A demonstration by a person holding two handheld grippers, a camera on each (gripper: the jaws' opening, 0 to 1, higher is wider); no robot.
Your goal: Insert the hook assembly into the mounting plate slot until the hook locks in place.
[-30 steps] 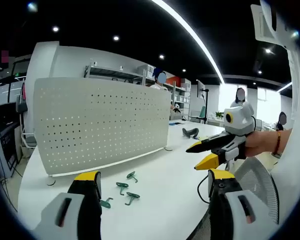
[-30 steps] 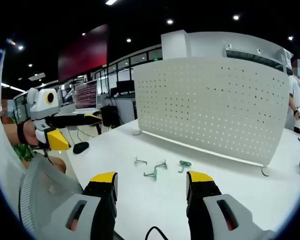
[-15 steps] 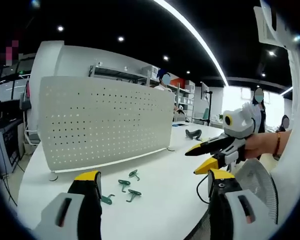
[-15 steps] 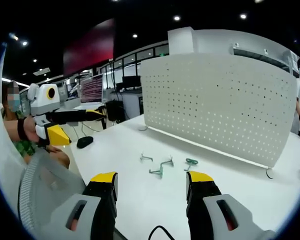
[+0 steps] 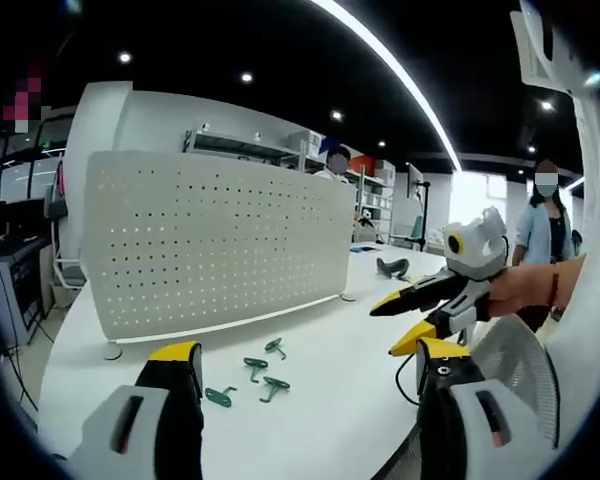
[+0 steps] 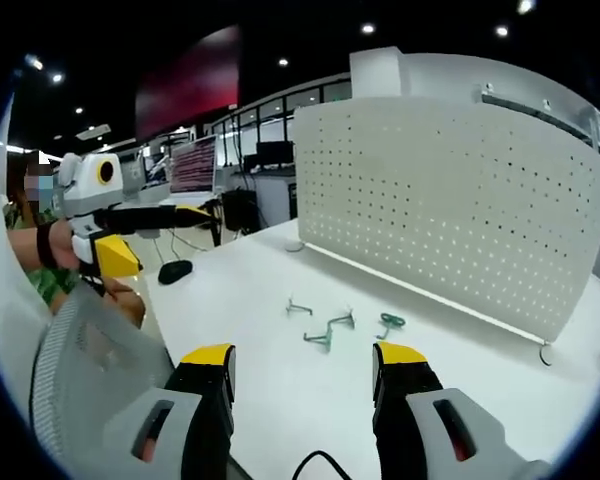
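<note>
White table point(image 5: 320, 385) stretches through an office, carrying an upright white pegboard point(image 5: 215, 240) along its far side. Four small green hooks point(image 5: 255, 367) lie loose on the table in front of the pegboard, apart from it. Both tongs hang above the near edge, released and empty: left gripper point(image 5: 305, 370), right gripper point(image 6: 302, 365).

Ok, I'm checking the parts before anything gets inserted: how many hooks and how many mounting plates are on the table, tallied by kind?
green hooks: 4
white perforated mounting plate: 1
Total: 5
</note>
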